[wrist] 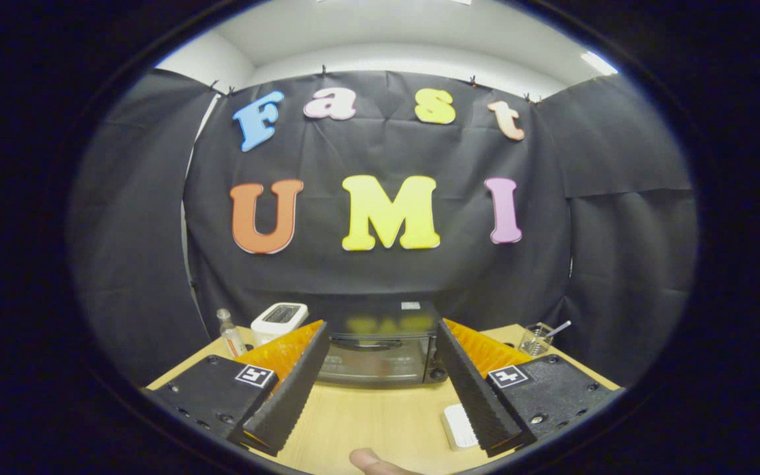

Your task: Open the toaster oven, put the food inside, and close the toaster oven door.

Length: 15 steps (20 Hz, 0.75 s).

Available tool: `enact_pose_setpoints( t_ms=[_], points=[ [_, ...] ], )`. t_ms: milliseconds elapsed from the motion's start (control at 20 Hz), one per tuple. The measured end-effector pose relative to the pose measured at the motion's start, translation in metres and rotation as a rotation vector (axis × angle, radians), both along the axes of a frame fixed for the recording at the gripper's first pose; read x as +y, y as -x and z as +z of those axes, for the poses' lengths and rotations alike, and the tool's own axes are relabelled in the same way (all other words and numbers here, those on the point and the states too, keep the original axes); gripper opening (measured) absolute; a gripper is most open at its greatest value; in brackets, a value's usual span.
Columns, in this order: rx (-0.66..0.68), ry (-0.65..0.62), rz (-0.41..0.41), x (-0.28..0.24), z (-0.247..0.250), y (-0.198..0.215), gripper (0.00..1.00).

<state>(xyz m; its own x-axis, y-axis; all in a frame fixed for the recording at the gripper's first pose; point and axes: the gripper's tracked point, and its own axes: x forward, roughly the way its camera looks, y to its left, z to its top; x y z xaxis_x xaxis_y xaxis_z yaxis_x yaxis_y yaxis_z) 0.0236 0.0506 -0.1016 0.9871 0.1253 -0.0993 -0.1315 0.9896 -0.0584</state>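
A black toaster oven [380,346] stands on the wooden table [373,415], beyond my fingers and between them. Its glass door is closed, with the handle across the top of the door. My gripper [382,330] is open, its two black ribbed fingers [297,379] spread wide with nothing between them. A small white flat item [459,427] lies on the table beside my right finger; I cannot tell whether it is the food.
A white toaster [279,320] and a small clear bottle [229,334] stand left of the oven. A glass with a spoon [538,338] stands to its right. A person's fingertip [370,460] shows at the table's near edge.
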Motion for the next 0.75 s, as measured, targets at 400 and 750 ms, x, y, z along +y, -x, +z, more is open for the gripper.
enact_pose_setpoints(
  t_ms=[400,750],
  points=[
    [-0.167,0.059,0.034,-0.04,0.078,0.111,1.0],
    [-0.133,0.028,0.038,-0.05,0.059,0.162,1.0]
  ],
)
